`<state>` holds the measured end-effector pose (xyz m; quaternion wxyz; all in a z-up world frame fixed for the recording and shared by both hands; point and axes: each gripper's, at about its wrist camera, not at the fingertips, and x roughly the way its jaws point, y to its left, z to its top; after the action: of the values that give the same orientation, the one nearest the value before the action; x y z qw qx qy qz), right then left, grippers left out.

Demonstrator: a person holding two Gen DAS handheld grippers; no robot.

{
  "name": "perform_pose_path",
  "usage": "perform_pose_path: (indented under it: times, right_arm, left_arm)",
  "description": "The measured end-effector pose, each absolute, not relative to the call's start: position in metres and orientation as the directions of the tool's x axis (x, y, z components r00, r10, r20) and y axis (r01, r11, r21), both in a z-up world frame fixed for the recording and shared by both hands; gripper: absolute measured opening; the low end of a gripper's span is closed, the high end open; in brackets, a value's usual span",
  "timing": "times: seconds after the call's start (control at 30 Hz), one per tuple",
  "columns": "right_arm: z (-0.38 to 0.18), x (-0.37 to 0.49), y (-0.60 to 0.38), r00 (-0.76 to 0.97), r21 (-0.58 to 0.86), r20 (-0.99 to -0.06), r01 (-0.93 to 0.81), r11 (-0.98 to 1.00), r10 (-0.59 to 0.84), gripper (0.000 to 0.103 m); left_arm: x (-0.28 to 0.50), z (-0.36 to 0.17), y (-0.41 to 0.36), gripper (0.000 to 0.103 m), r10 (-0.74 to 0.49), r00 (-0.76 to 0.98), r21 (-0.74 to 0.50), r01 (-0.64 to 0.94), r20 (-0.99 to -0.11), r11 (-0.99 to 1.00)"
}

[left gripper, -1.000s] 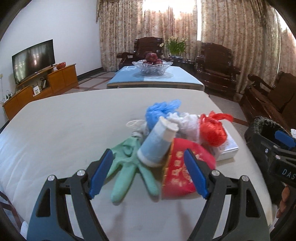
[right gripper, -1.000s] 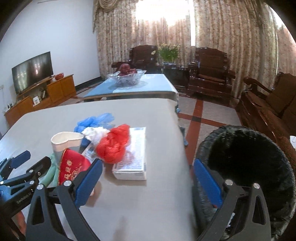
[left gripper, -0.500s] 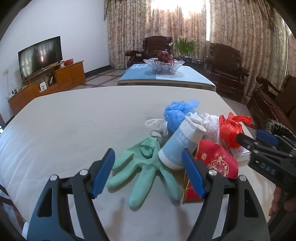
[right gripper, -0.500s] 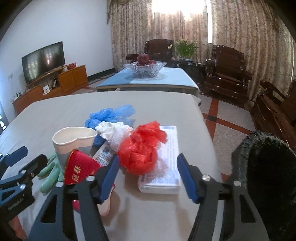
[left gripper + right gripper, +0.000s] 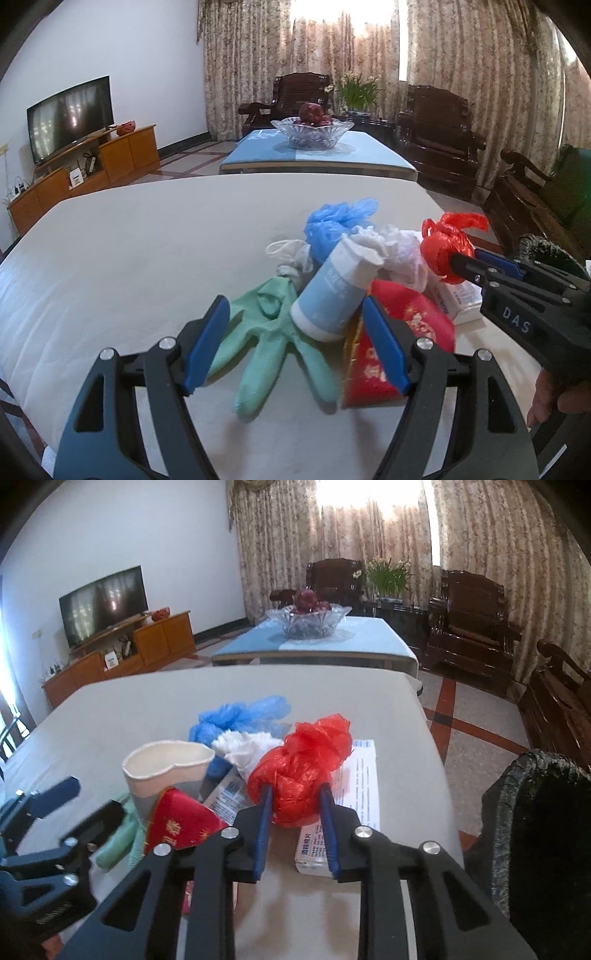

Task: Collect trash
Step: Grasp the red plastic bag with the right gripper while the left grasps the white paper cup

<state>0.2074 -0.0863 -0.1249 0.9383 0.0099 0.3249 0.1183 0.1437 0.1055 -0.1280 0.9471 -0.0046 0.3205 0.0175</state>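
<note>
While my left tool (image 5: 295, 347) is hovering agape over the green glove (image 5: 271, 343), my right tool (image 5: 295, 805), jaws just closing, is pinching the red bag (image 5: 301, 771) on the surface (image 5: 110, 716).

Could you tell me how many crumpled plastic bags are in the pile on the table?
3: red bag between the right gripper pads, white bag beside it, blue bag behind. Others may be hidden underneath.
</note>
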Motion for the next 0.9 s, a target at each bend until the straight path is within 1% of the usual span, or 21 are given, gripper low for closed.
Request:
perform_pose_path:
  times: [0.13, 0.23, 0.33, 0.43, 0.5, 0.53, 0.6, 0.7, 0.9]
  right_arm:
    - [-0.115, 0.201, -0.094, 0.774, 0.088, -0.594, -0.206, 0.975, 0.217, 0.025]
    - [-0.112, 0.196, -0.1, 0.783, 0.069, -0.59, -0.194, 0.978, 0.197, 0.025]
    - [-0.111, 0.191, -0.107, 0.783, 0.067, -0.594, -0.182, 0.981, 0.186, 0.025]
    - [-0.111, 0.189, -0.112, 0.78, 0.065, -0.6, -0.173, 0.983, 0.176, 0.025]
    - [-0.112, 0.187, -0.116, 0.779, 0.064, -0.604, -0.165, 0.984, 0.17, 0.025]
    - [-0.113, 0.186, -0.118, 0.778, 0.066, -0.605, -0.16, 0.985, 0.167, 0.025]
    - [-0.113, 0.184, -0.121, 0.778, 0.07, -0.606, -0.155, 0.985, 0.166, 0.025]
    - [-0.11, 0.182, -0.122, 0.78, 0.072, -0.605, -0.148, 0.986, 0.162, 0.025]
    - [-0.104, 0.178, -0.121, 0.788, 0.081, -0.594, -0.142, 0.987, 0.162, 0.025]
  left_arm:
    - [0.15, -0.127, 0.095, 0.071, 0.013, 0.798, 0.003, -0.014, -0.603, 1.0]
    - [0.157, -0.128, 0.086, 0.065, 0.009, 0.798, 0.011, -0.003, -0.602, 1.0]
    - [0.167, -0.132, 0.084, 0.057, 0.004, 0.793, 0.005, -0.002, -0.609, 1.0]
    - [0.174, -0.133, 0.081, 0.049, -0.001, 0.794, 0.005, 0.005, -0.608, 1.0]
    - [0.179, -0.134, 0.078, 0.031, -0.012, 0.79, 0.005, 0.02, -0.613, 1.0]
    - [0.18, -0.134, 0.078, 0.03, -0.014, 0.788, 0.005, 0.021, -0.615, 1.0]
    - [0.181, -0.132, 0.076, 0.023, -0.017, 0.79, -0.002, 0.02, -0.613, 1.0]
    - [0.18, -0.127, 0.077, 0.019, -0.01, 0.798, -0.006, 0.007, -0.603, 1.0]
    - [0.171, -0.112, 0.078, 0.016, 0.016, 0.821, 0.002, -0.018, -0.571, 1.0]
